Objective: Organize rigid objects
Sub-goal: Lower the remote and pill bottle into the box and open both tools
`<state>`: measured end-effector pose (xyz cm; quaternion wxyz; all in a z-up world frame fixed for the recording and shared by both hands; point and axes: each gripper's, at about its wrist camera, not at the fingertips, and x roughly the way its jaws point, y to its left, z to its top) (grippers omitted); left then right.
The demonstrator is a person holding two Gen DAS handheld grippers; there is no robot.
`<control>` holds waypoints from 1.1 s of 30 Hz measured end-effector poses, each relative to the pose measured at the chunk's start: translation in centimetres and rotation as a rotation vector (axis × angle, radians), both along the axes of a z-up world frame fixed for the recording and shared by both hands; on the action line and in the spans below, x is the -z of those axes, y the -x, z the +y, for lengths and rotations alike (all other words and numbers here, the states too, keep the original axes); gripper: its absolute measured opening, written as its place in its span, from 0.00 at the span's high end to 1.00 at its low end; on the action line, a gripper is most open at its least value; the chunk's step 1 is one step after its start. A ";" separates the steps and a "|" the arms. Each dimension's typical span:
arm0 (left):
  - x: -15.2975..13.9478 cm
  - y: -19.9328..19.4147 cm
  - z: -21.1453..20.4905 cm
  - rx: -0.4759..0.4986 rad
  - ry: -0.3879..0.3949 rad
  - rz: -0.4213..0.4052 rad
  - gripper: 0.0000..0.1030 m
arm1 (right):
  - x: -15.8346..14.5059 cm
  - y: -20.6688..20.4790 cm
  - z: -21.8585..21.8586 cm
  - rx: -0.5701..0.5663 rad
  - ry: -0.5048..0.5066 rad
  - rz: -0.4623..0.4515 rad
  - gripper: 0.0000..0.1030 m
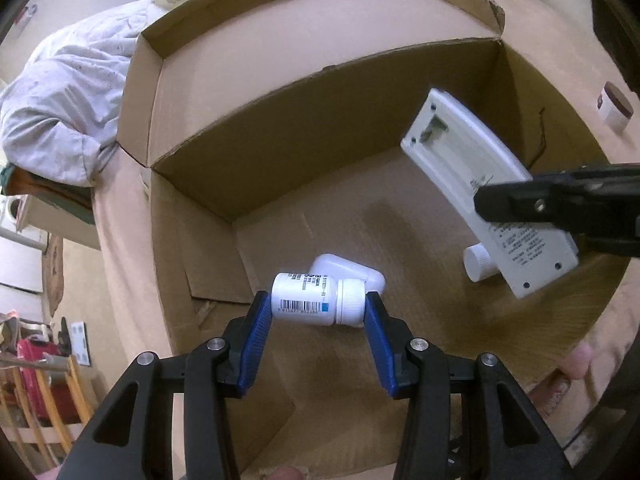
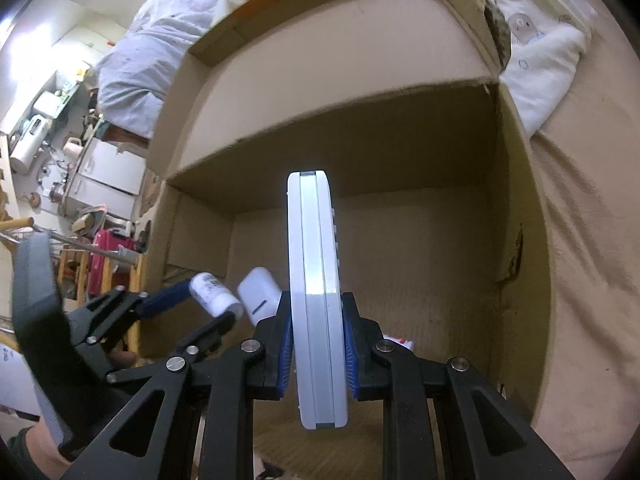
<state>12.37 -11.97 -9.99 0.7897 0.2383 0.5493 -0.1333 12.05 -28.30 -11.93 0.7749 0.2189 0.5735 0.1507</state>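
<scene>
The left gripper (image 1: 319, 306) is closed on a white pill bottle (image 1: 304, 300), one blue pad on the bottle's base and the other on its ribbed cap. Gripping it end to end keeps the round body from rolling out from between the pads. The bottle hangs inside an open cardboard box (image 1: 192, 216), above the box floor. Directly beyond it lies a white rounded plastic container (image 1: 348, 270) on the floor of the box.

The right gripper (image 2: 318, 346) is clamped narrow on a flat white remote control (image 2: 316, 300), held by its two broad faces with one long edge facing the camera. This grip gives the pads wide flat surfaces and leaves most of the remote projecting forward of the gripper, into the box. In the left wrist view the remote's back panel, with screws and printed text, faces up; a second white capped bottle (image 1: 478, 266) lies below it on the box floor.

Both held items are over the box interior, so the step in hand appears to be lowering them for release among the items already stored. A brown-lidded jar (image 1: 616, 110) stands outside the box, beyond its far-right wall.
</scene>
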 end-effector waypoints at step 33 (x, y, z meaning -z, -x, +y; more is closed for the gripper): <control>-0.3 -0.1 0.4 -0.015 0.016 -0.015 0.28 | -1.4 -0.1 2.6 -0.044 0.200 -0.076 0.24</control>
